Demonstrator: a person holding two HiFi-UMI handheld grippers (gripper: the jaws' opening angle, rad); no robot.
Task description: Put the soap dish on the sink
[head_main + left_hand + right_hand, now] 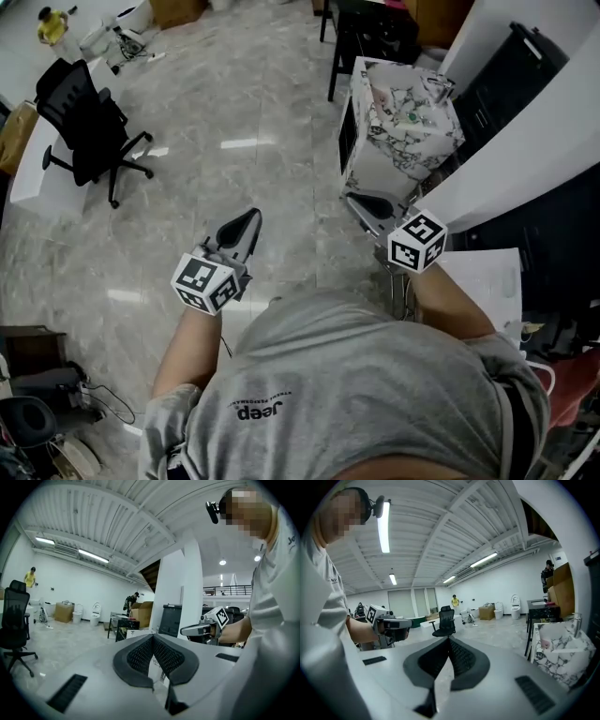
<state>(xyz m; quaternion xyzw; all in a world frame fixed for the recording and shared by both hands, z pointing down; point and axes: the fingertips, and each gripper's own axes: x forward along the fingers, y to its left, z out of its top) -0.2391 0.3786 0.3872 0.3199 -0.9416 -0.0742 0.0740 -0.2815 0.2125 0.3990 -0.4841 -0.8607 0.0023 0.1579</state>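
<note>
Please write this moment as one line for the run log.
left gripper: fingers shut, empty | right gripper: fingers shut, empty | sink: ahead at right, untouched | soap dish: not made out

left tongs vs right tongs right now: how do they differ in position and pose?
Position: the left tongs hang over open floor, while the right tongs are near the marble-patterned sink.
Pose: in the head view the left tongs point up and rightward, and the right tongs point up and leftward, so they angle toward each other.
Shared: both are shut with nothing between the jaws, and each carries a marker cube.
</note>
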